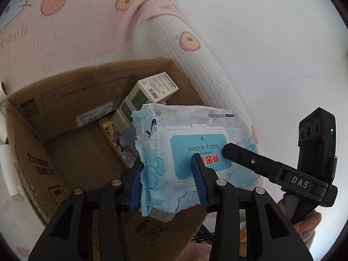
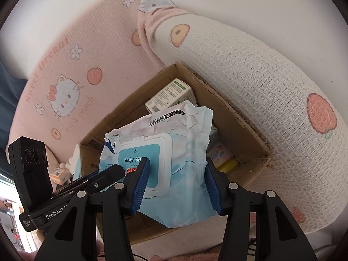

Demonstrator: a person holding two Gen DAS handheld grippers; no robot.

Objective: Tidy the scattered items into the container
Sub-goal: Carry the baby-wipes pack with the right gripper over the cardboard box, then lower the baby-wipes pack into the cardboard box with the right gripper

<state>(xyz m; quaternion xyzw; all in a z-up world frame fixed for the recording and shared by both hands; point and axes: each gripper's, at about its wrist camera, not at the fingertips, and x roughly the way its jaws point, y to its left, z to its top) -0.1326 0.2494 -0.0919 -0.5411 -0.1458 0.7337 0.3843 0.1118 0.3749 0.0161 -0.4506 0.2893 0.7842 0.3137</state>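
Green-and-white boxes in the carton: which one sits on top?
The far box, its white printed face and barcode turned up, rests tilted on the lower box, which shows mainly a green side panel. Both lie behind the baby wipes pack inside the cardboard carton.

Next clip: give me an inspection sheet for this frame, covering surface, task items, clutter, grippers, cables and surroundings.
Surface: pink cartoon-print cover under and behind the box.
Task items: baby wipes pack held above the open cardboard box; the box already holds green-and-white cartons and a colourful packet.
Clutter: small items beyond the box's left side, too blurred to name.
Grippers: left hand-held gripper and right hand-held gripper each clamp one side of the pack.
Cables: dark cable or wire at the bottom edge of both views; unclear which.
Surroundings: white waffle-knit roll beside the box, white wall behind.
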